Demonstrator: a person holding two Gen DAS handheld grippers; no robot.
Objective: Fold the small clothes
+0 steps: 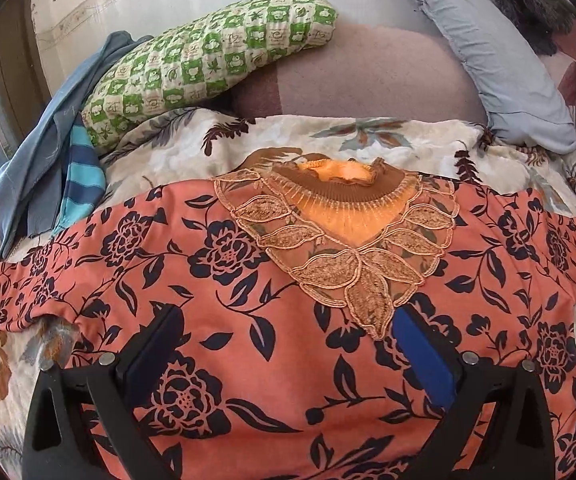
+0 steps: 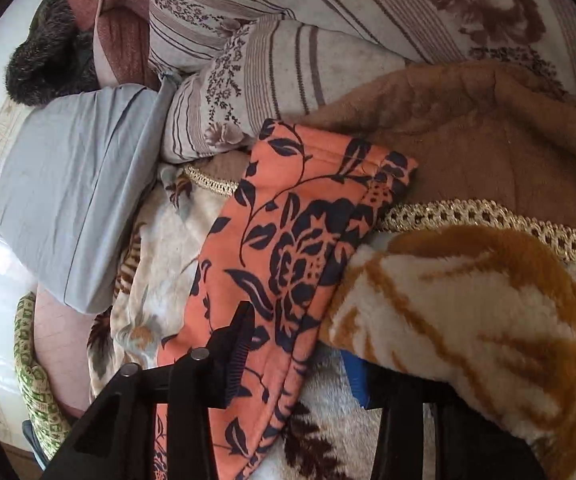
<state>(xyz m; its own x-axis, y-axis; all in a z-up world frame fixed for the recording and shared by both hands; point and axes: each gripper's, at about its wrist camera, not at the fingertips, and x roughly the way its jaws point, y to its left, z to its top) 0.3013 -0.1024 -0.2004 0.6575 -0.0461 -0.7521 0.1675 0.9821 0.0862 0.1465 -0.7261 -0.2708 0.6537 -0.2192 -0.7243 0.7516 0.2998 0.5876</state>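
The salmon-orange blouse with a navy flower print and a brown lace collar (image 1: 288,280) lay face up and spread flat across the middle of the left wrist view, on a cream plush blanket with brown leaves (image 1: 328,136). The left gripper (image 1: 288,328) hovered low over the chest panel at the bottom of the frame, its jaws spread wide and holding nothing.

In the right wrist view, one sleeve of the blouse (image 2: 288,248) ran from the lower centre up to mid-frame. The right gripper (image 2: 300,344) straddled it at the bottom, jaws apart, the sleeve between them but not pinched.

Folding appeared only just begun. The next move probably called for closing on the sleeve and drawing it across the chest. A grey pillow (image 2: 75,196) sat at left.
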